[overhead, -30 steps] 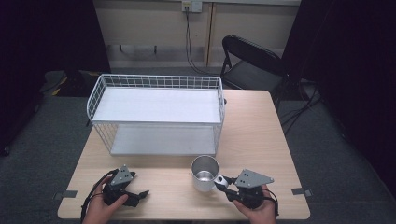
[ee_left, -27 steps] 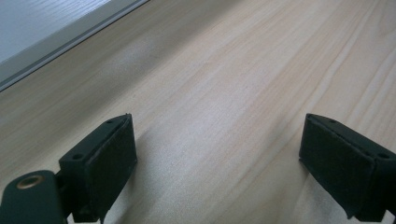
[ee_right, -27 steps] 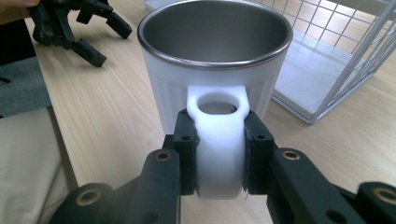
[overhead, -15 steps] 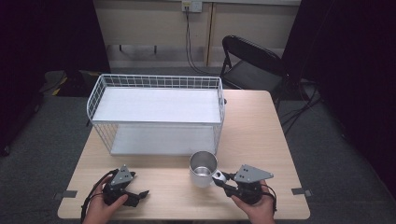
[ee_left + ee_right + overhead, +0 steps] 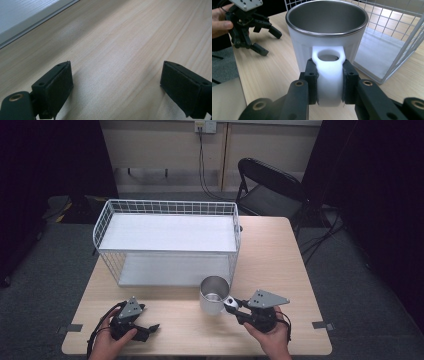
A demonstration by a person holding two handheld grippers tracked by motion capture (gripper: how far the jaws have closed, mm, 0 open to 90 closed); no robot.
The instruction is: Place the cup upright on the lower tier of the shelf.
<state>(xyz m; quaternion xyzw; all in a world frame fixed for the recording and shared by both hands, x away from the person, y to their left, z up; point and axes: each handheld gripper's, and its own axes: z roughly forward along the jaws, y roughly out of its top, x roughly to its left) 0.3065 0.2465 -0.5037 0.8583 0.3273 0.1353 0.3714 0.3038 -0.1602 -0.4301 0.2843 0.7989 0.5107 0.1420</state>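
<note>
My right gripper (image 5: pixel 329 82) has its jaws clamped on the mug's (image 5: pixel 214 295) white handle, keeping it upright on the desk (image 5: pixel 280 260) just before the wire basket (image 5: pixel 167 240). My left gripper (image 5: pixel 134 324) rests aside, jaws wide and empty.

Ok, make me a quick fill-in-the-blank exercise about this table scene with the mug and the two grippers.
1. The right gripper is shut on the mug's white ____.
2. The left gripper has its jaws ____, with nothing between them.
3. The mug stands in front of a white wire ____ on the wooden table.
4. Behind the table stands a black folding ____.

Missing words: handle; open; rack; chair
</note>
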